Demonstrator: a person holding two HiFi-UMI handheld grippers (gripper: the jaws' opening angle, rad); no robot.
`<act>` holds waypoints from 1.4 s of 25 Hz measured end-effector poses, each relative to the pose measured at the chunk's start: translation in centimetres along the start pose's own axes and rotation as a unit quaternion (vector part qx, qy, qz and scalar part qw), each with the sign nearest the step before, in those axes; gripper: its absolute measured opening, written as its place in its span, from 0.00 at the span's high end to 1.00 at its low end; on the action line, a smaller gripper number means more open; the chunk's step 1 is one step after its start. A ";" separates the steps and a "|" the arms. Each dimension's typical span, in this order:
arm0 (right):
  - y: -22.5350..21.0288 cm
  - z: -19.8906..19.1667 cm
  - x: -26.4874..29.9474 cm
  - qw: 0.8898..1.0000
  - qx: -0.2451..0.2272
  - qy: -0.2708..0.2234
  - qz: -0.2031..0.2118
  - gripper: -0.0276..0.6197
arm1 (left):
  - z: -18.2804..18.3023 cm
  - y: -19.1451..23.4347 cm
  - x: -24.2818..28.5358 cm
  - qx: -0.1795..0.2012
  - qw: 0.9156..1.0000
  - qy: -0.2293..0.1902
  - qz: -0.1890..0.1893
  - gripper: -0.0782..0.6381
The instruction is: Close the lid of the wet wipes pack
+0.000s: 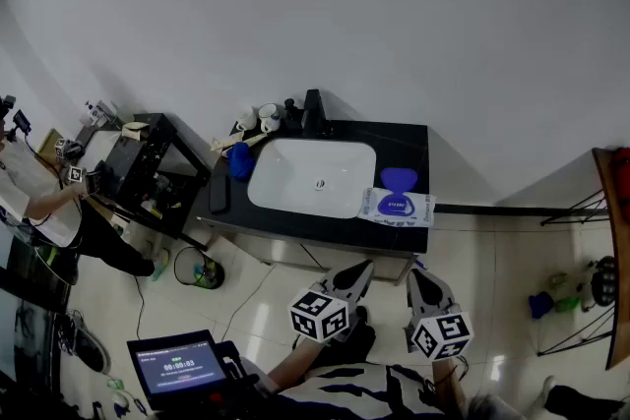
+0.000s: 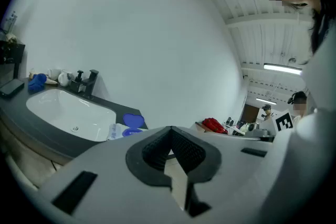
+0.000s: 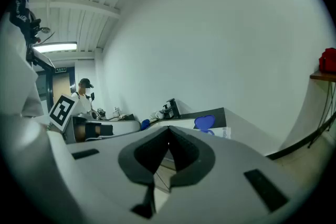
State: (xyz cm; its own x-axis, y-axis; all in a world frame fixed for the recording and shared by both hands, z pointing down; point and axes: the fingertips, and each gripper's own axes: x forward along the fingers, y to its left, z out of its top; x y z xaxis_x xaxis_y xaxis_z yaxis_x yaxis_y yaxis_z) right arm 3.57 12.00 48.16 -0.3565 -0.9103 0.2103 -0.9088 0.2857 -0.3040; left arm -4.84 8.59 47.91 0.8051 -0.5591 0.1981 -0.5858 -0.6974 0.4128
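Head view: wet wipes pack lying at right end of counter, blue lid standing open. I am holding left gripper and right gripper clenched, empty. Pack likely light, soft, sliding easily; pressing stiff lid's free edge probably suiting best.

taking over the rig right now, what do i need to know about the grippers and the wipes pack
Left gripper: shut, empty, held low in front of the vanity, touching nothing.
Right gripper: the same, shut and empty, beside the left one.
Wet wipes pack: lies flat on the dark counter, just right of the sink, near the front edge.
Blue lid: flipped open.
Done: nothing on the pack so far.
Left: bring a gripper up to the pack, probably the right one since it is nearer, and press the lid down shut.
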 end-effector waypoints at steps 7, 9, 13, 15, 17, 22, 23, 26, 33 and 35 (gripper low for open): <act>-1.4 1.9 7.3 1.000 0.004 -0.002 -0.030 0.97 | 2.2 8.0 3.3 -0.004 1.000 0.025 -0.002 0.89; -2.0 1.8 8.3 0.999 0.002 0.007 -0.037 0.97 | 1.6 9.0 4.3 -0.008 0.999 0.044 -0.008 0.89; -3.3 1.4 9.4 0.998 0.000 0.025 -0.052 0.97 | 0.0 10.2 6.2 -0.025 0.997 0.078 -0.018 0.89; -4.2 1.5 9.8 0.998 0.003 0.030 -0.060 0.97 | -0.8 10.8 7.2 -0.032 0.995 0.091 -0.016 0.89; -5.4 1.5 10.2 0.997 0.005 0.033 -0.068 0.97 | -1.5 11.5 8.3 -0.039 0.994 0.101 -0.012 0.89; -8.6 2.0 11.4 0.996 -0.015 0.054 -0.067 0.97 | -3.8 13.7 10.5 -0.066 0.990 0.124 0.020 0.89; -9.4 2.1 11.8 0.996 -0.018 0.060 -0.064 0.97 | -4.2 14.2 11.1 -0.071 0.989 0.128 0.028 0.89; -11.8 2.5 13.4 0.996 -0.016 0.071 -0.048 0.97 | -4.8 16.1 13.1 -0.078 0.986 0.137 0.056 0.89; -16.6 3.2 17.7 0.994 -0.022 0.107 0.003 0.97 | -6.4 19.5 16.4 -0.089 0.974 0.165 0.125 0.89; -17.4 3.1 18.8 0.992 -0.027 0.124 0.019 0.97 | -6.9 19.8 16.9 -0.096 0.970 0.176 0.134 0.89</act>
State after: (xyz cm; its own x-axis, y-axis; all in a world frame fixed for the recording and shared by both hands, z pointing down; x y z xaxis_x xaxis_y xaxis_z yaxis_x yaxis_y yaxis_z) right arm 13.36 -11.03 54.56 -0.4261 -0.7995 0.4233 -0.9020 0.3395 -0.2666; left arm -2.23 -11.57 65.57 0.6280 -0.4967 0.5991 -0.7775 -0.4330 0.4560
